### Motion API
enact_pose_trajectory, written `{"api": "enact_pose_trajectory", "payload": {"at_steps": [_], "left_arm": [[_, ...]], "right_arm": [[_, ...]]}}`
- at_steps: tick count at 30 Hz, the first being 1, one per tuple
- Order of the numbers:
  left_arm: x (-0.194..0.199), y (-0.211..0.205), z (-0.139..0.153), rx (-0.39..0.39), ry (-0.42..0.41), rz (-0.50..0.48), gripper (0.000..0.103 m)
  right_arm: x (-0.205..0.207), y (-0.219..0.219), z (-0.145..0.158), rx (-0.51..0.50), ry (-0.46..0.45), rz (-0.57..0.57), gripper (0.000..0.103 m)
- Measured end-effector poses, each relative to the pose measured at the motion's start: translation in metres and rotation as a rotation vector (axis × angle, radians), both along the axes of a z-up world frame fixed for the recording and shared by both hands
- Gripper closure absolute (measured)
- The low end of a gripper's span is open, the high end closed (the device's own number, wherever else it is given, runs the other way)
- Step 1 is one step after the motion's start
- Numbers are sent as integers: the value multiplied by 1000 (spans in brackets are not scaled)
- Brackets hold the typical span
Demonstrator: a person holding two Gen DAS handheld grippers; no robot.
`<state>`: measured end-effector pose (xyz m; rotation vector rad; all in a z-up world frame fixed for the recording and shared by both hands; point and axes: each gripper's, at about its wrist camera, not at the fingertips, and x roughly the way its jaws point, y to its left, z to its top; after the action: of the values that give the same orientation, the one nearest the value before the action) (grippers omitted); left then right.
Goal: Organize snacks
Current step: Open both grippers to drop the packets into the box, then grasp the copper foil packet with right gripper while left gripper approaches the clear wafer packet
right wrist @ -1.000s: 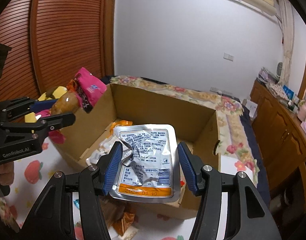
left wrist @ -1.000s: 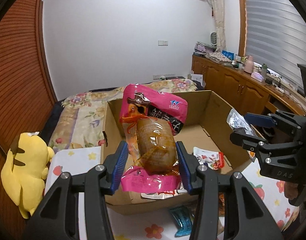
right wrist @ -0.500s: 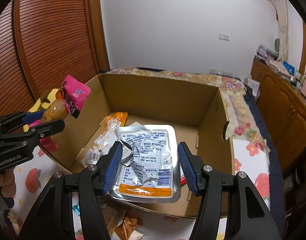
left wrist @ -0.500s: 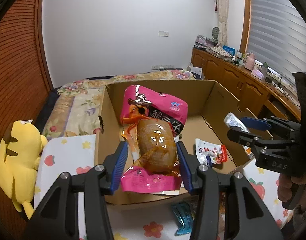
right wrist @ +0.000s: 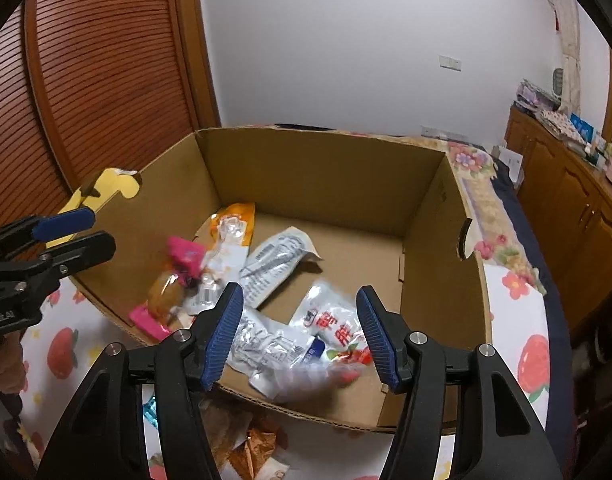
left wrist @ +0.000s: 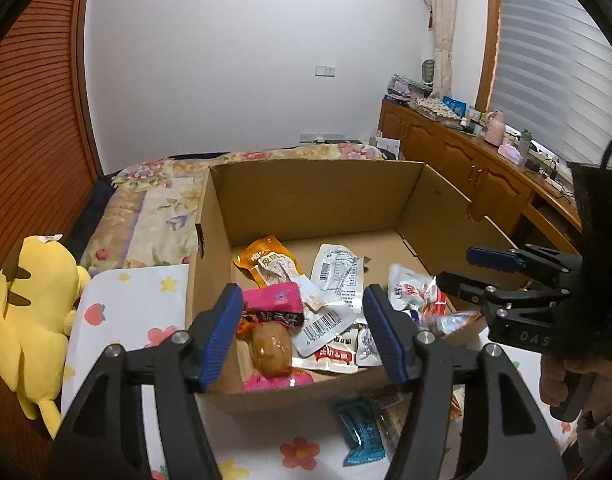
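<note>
Over cardboard box [left wrist: 318,196] near edge: left tool [left wrist: 304,334], right tool [right wrist: 296,334] both released, empty. Pink packet [left wrist: 272,322] light, soft, slippery; pinch sealed end.

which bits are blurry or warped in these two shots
Right wrist view: the silver foil snack packet at the cardboard box's near edge is smeared by motion blur, and the pink snack bag is soft. Left wrist view: mostly sharp. Both views: fisheye bends the walls, dark corner vignette.
</note>
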<state>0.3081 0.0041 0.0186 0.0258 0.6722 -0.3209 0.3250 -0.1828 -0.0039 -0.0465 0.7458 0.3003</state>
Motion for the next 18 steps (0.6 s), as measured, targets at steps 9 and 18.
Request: {"api": "enact_pose_trajectory", "payload": {"at_steps": [9,18], "left_arm": [[-53,0,11,20,-119,-54,25],[-111,0,8,-38,-166,-102,24]], "right_arm": [[-35,-5,17,36,-78,27,41],[-109,-13,23,82,-128,116,43]]}}
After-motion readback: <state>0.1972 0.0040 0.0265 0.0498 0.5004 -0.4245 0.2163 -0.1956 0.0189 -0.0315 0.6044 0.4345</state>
